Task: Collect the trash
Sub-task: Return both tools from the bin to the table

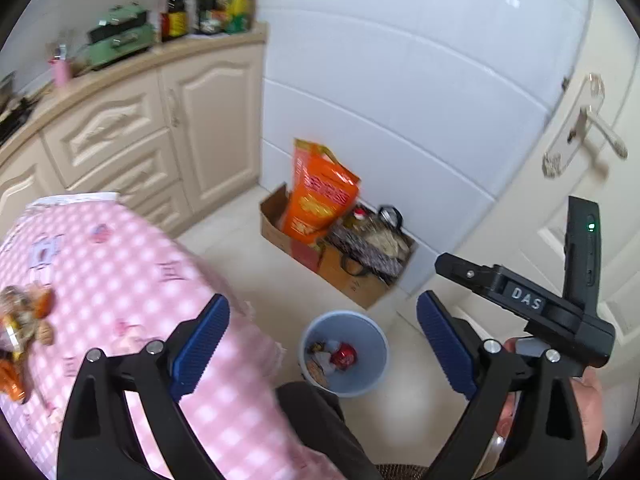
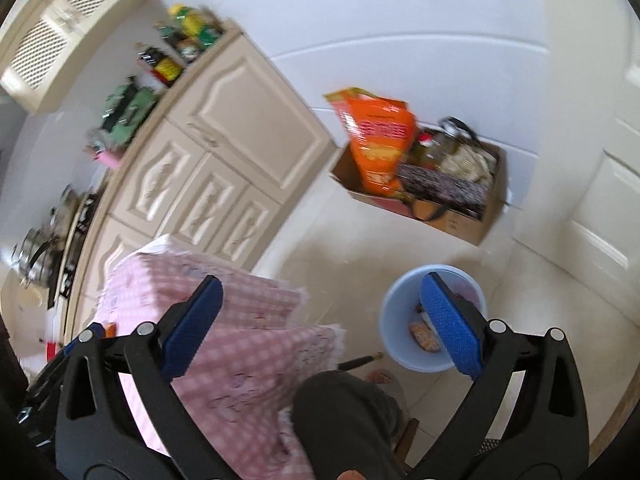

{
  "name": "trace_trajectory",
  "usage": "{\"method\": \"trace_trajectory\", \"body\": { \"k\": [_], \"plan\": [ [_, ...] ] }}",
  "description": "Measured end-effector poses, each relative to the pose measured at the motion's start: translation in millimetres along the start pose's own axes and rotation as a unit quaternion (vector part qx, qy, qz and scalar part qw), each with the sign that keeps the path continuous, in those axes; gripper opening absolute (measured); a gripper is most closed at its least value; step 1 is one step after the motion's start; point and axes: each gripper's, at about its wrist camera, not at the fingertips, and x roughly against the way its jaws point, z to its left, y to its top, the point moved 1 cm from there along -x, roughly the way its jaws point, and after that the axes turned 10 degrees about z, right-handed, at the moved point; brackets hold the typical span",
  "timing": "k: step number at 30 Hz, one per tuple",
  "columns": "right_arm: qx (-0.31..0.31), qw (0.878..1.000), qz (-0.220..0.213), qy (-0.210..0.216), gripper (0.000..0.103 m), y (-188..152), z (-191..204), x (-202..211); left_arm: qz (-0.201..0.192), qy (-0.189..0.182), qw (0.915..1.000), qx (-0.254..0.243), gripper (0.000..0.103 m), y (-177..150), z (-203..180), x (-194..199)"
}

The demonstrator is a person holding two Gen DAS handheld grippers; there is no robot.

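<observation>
- Left claw [image 1: 323, 344] and right claw [image 2: 322, 324] both gape apart, empty, above the bin [image 1: 374, 364].
- Bin already holds scraps; more wrappers [image 1: 22, 340] lie on the bench [image 1: 120, 264] beside it.
- Next, probably: reach back for those wrappers.

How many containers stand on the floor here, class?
2: a light blue bin beside the pink checked table, and a cardboard box against the tiled wall. Others may be hidden.

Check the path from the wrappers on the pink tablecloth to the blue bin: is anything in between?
Nothing visible blocks it. The wrappers lie on the table; the blue bin stands open on the floor just past its edge, beside the person's knee.
</observation>
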Motion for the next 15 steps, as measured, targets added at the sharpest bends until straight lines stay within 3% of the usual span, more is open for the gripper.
{"method": "trace_trajectory", "body": {
  "k": [6, 15],
  "plan": [
    [0.064, 0.998, -0.008, 0.02, 0.097, -4.8, 65.9, 9.3, -0.047, 0.028, 0.9975, 0.044, 0.093, -16.7, 40.2, 44.4],
    [0.151, 0.987, 0.005, 0.051, 0.097, -29.4, 151.1, 6.6, -0.111, 0.085, 0.9823, 0.125, 0.093, -61.5, 115.3, 106.6]
  ]
}}
